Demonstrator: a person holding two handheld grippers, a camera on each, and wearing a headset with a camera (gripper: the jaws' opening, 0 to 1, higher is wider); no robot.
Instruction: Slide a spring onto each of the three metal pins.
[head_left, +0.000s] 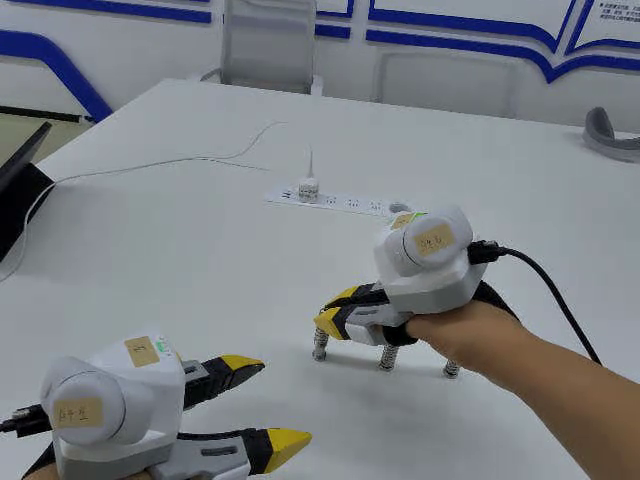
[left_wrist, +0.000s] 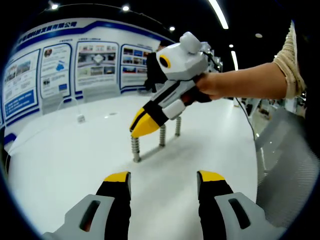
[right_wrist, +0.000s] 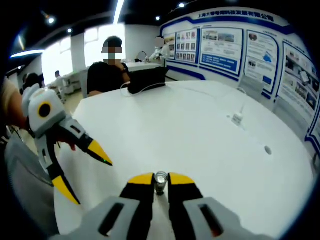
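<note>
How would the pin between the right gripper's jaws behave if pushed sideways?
The pin is thin, upright, with no visible fixture on the smooth table, so it likely tips or slides. Its coiled spring would probably flex under the right gripper's squeeze.

left gripper (head_left: 280, 400) and right gripper (head_left: 330, 312) are both white-grey with black jaws and yellow tips, springs (head_left: 320, 345) shiny silver, table (head_left: 200, 250) plain white, wall (head_left: 450, 60) white with blue stripes

A white table (head_left: 180, 250) stood before a white wall (head_left: 150, 55) with blue stripes; a grey chair (head_left: 268, 45) sat behind it, strip lights (left_wrist: 220, 12) overhead.
</note>
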